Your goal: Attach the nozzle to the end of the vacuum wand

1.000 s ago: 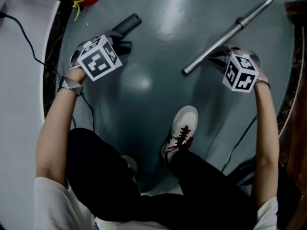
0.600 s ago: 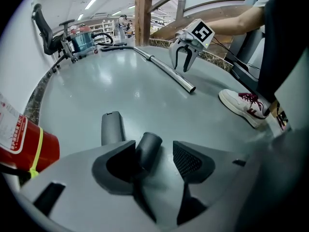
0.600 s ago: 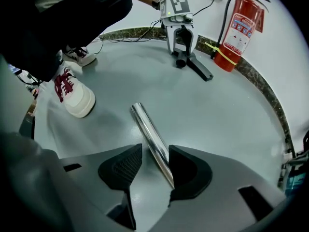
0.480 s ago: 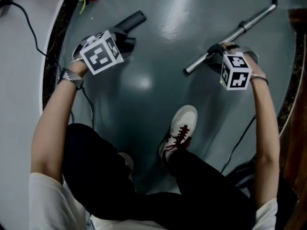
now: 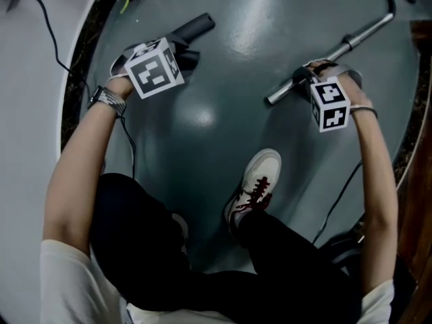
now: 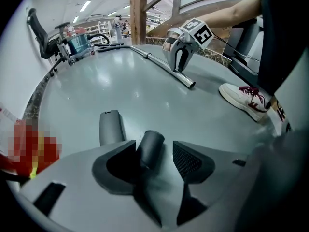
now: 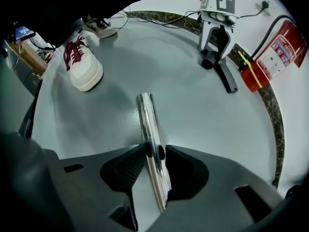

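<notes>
The right gripper (image 5: 305,81) has moved onto the vacuum wand (image 5: 352,39) and just squeezed it, while the left gripper (image 6: 154,148) – in its own view – has the nozzle (image 6: 150,150) loose between wide jaws.

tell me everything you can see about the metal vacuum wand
The vacuum wand is a slim, straight tube of shiny silver metal with a thicker collar partway along. It lies diagonally on the glossy grey floor. In the head view its open free end is lower left and its far end runs off to the top right. The right tool straddles it near the free end. Its jaws have just been closing and the pads now press the tube's sides. Nothing is fitted on the end.
</notes>
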Available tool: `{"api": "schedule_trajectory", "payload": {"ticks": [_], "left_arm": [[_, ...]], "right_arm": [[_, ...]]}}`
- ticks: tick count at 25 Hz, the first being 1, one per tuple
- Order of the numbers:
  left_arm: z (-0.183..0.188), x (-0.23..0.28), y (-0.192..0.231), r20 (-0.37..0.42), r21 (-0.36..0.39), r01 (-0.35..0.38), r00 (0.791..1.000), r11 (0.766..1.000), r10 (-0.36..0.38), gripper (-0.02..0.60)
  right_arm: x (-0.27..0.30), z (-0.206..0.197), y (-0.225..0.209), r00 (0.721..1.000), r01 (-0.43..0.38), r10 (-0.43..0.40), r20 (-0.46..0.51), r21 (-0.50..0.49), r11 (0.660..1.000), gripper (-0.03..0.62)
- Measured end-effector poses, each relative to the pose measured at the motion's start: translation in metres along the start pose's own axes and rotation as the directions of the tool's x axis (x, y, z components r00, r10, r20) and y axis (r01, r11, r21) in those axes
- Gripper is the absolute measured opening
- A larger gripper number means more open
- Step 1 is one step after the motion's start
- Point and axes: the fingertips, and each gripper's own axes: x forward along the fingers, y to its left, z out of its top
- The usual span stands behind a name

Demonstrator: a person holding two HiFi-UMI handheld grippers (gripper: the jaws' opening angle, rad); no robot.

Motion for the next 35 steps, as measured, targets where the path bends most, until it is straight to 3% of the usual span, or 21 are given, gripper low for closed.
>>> {"api": "schedule_trajectory", "payload": {"ticks": [4,14,18,27,32,35], "left_arm": [[-0.004,0.003,-0.003,-0.042,0.082,-0.018,0.999,0.997,0.021,0.230],[-0.005,0.007,0.002,-0.035,0.065,-0.045,0.998,0.997,0.047,0.198],[-0.010,0.011,0.000,-0.048,0.121,-0.051,0.997,0.991,0.057,0.193],[-0.019,0.018,-0.002,-0.142,0.319,-0.040,0.986,0.947,0.090,0.195],[-0.023,0.027,-0.001,-0.196,0.410,-0.037,0.972,0.911,0.128,0.195],[-0.021,0.029,0.002,-0.191,0.371,-0.054,0.973,0.927,0.133,0.186]], "right_arm": [[0.005,0.000,0.000,1.000,-0.010,0.008,-0.030,-0.063,0.998,0.147],[0.014,-0.001,0.001,0.996,-0.018,0.004,-0.088,-0.152,0.988,0.152],[0.020,0.000,0.002,0.995,-0.013,-0.005,-0.096,-0.185,0.983,0.147],[0.017,0.001,0.002,0.997,-0.027,0.015,-0.078,-0.154,0.988,0.146],[0.014,0.006,-0.002,0.997,-0.045,0.040,-0.058,-0.079,0.996,0.149],[0.013,0.017,-0.009,0.999,-0.036,0.036,-0.017,0.001,0.999,0.155]]}}
